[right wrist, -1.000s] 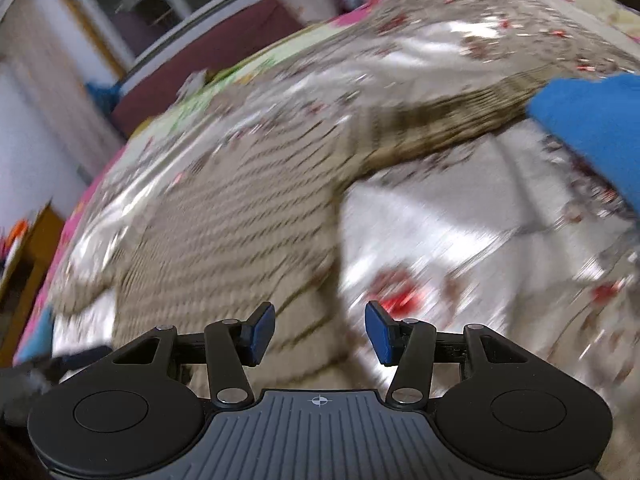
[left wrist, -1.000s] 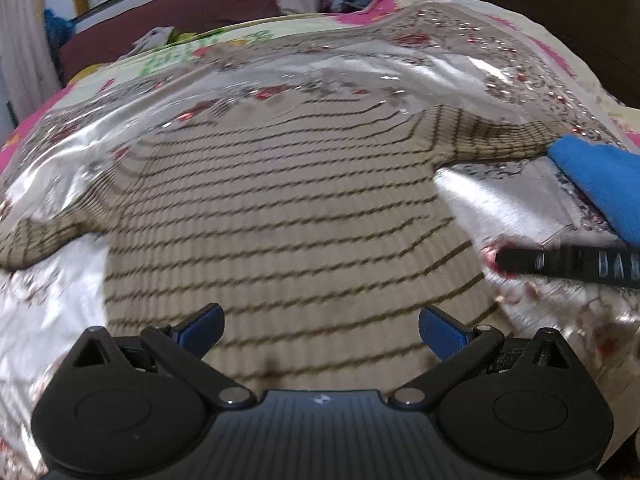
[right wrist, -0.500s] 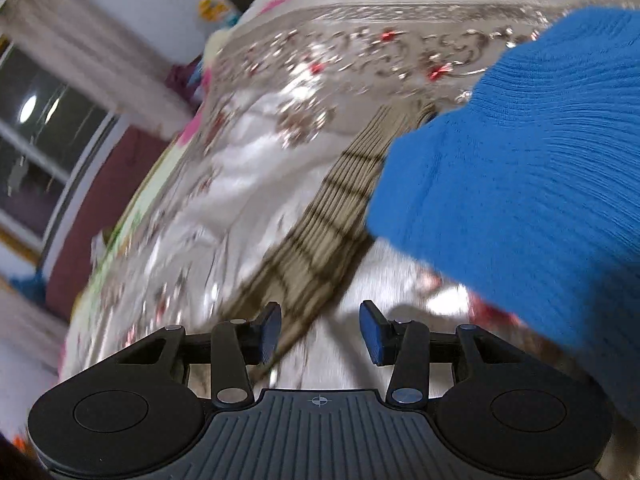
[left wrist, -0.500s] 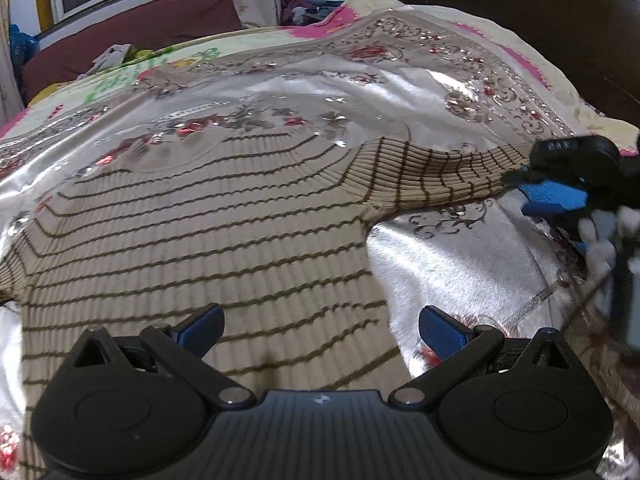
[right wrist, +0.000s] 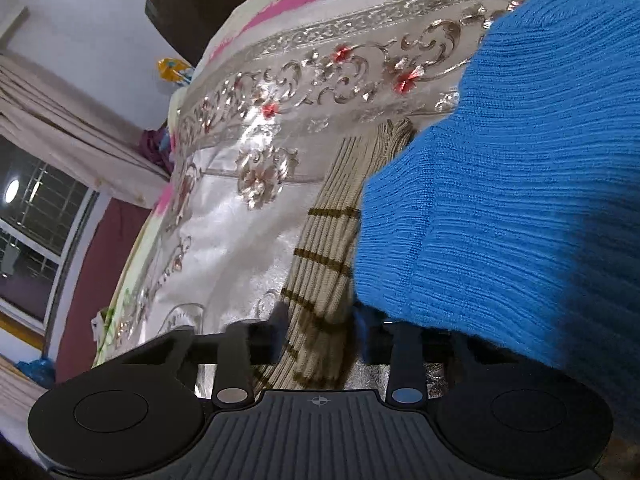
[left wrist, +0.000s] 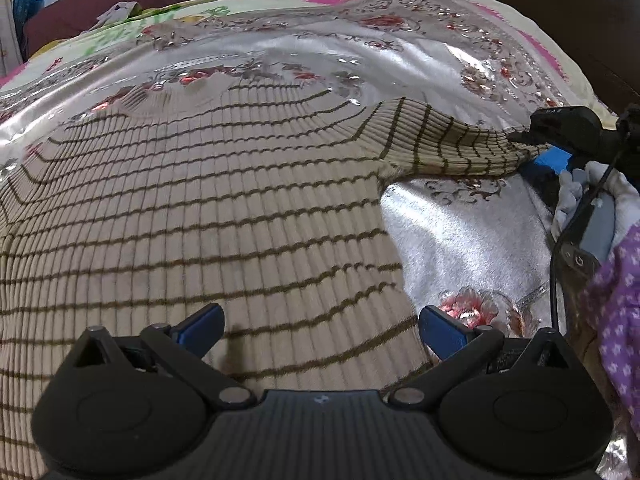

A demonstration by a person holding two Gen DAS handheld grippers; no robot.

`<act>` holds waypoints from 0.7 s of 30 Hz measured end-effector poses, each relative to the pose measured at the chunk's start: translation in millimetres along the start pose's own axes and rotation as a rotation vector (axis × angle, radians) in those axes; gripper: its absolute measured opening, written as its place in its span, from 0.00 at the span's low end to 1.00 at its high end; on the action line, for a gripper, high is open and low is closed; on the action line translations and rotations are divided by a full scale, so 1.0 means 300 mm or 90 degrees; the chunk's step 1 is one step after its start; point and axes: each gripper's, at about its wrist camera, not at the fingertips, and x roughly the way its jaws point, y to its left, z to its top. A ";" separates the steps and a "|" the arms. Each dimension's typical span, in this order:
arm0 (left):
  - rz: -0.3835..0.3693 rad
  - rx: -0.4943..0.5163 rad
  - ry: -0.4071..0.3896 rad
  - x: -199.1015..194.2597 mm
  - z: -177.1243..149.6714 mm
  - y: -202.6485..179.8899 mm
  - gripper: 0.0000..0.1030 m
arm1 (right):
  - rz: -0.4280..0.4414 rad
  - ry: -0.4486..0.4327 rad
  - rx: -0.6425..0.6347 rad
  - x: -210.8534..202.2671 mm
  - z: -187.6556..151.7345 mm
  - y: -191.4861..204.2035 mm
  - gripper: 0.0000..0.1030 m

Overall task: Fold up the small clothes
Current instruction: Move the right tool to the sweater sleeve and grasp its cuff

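Observation:
A beige sweater with thin brown stripes (left wrist: 200, 216) lies flat on the silver bedspread. Its right sleeve (left wrist: 452, 148) stretches out to the right. My left gripper (left wrist: 320, 326) is open and hovers over the sweater's lower right hem. My right gripper (left wrist: 532, 140) is at the sleeve's cuff, seen in the left wrist view. In the right wrist view the sleeve (right wrist: 320, 264) runs between my right gripper's (right wrist: 320, 332) jaws, which look shut on it.
A blue knit garment (right wrist: 500, 200) lies right beside the sleeve cuff. The silver floral bedspread (left wrist: 460, 240) covers the bed. A dark headboard (left wrist: 560, 20) stands at the back right, a window (right wrist: 32, 232) to the far side.
My right gripper has moved in along the sleeve and closed on its cuff end. My left gripper has drifted slightly over the sweater's hem and stays open.

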 end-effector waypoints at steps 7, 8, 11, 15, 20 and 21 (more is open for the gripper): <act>0.011 -0.021 0.001 -0.059 -0.051 0.097 1.00 | 0.081 0.004 -0.030 -0.101 0.014 0.074 0.10; 0.011 -0.029 0.003 -0.065 -0.058 0.114 1.00 | 0.099 0.010 -0.053 -0.120 0.009 0.114 0.10; 0.013 -0.057 0.004 -0.087 -0.087 0.171 1.00 | 0.149 0.022 -0.127 -0.177 -0.041 0.260 0.10; 0.024 -0.093 -0.007 -0.133 -0.130 0.259 1.00 | 0.239 0.060 -0.260 -0.238 -0.227 0.521 0.10; 0.047 -0.149 -0.033 -0.199 -0.198 0.409 1.00 | 0.312 0.138 -0.499 -0.264 -0.633 0.826 0.10; 0.056 -0.160 -0.040 -0.211 -0.215 0.440 1.00 | 0.315 0.162 -0.566 -0.253 -0.737 0.872 0.12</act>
